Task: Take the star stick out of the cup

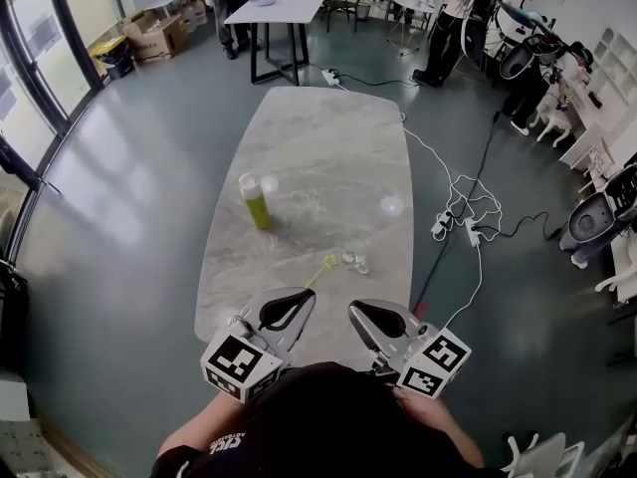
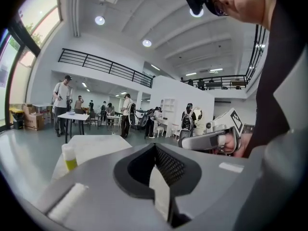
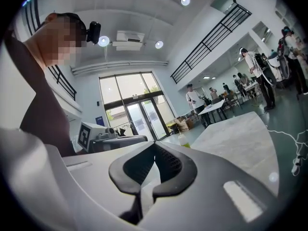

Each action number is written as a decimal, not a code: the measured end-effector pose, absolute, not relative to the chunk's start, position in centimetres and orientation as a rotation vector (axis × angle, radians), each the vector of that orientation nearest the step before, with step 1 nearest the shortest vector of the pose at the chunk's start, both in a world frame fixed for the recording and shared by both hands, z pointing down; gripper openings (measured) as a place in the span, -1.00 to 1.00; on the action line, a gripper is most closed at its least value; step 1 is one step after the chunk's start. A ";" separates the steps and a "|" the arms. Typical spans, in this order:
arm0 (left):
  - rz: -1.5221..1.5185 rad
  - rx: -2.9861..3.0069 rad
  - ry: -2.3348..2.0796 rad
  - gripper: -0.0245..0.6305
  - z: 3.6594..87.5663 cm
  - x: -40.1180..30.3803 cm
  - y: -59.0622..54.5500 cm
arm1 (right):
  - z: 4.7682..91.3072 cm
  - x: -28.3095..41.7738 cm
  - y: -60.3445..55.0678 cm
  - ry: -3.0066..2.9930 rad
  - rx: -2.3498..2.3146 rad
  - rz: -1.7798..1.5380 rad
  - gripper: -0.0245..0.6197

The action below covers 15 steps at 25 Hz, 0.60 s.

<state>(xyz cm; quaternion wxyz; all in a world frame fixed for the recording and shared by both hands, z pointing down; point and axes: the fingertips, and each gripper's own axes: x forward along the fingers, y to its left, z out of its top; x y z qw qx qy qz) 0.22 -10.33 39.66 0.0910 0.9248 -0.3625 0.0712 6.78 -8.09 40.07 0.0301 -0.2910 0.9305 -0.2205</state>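
Observation:
A tall cup (image 1: 255,201), white on top and yellow-green below, stands upright on the left half of the marble table (image 1: 318,147). The star stick (image 1: 323,267), a thin stick with a yellow-green star, lies flat on the table nearer to me, outside the cup. My left gripper (image 1: 303,296) and right gripper (image 1: 355,311) hover side by side over the table's near edge, both shut and empty, just short of the stick. The cup (image 2: 70,157) shows at the left of the left gripper (image 2: 155,146) view, and the cup (image 3: 183,138) shows beyond the right gripper (image 3: 154,143).
Small clear pieces (image 1: 355,261) lie right of the star. A clear round thing (image 1: 391,205) sits near the table's right edge. White cables and a power strip (image 1: 458,222) trail on the floor at right. People and another table (image 1: 274,13) stand far behind.

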 end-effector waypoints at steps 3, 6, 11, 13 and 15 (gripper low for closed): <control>0.182 2.763 -1.077 -0.92 38.0 0.2 -10.0 | 38.8 7.1 -8.0 2.882 -0.907 -0.619 -0.88; 0.177 2.762 -1.071 -0.92 36.5 0.3 -9.7 | 37.3 7.3 -7.7 2.887 -0.890 -0.568 -0.88; 0.170 2.765 -1.069 -0.92 35.1 0.0 -9.3 | 35.9 7.4 -7.3 2.913 -0.885 -0.478 -0.88; 0.166 2.769 -1.063 -0.92 34.7 0.1 -9.2 | 35.5 7.4 -7.2 2.919 -0.883 -0.460 -0.88; 0.170 2.776 -1.051 -0.92 34.6 0.4 -9.2 | 35.1 7.4 -7.0 2.926 -0.877 -0.439 -0.89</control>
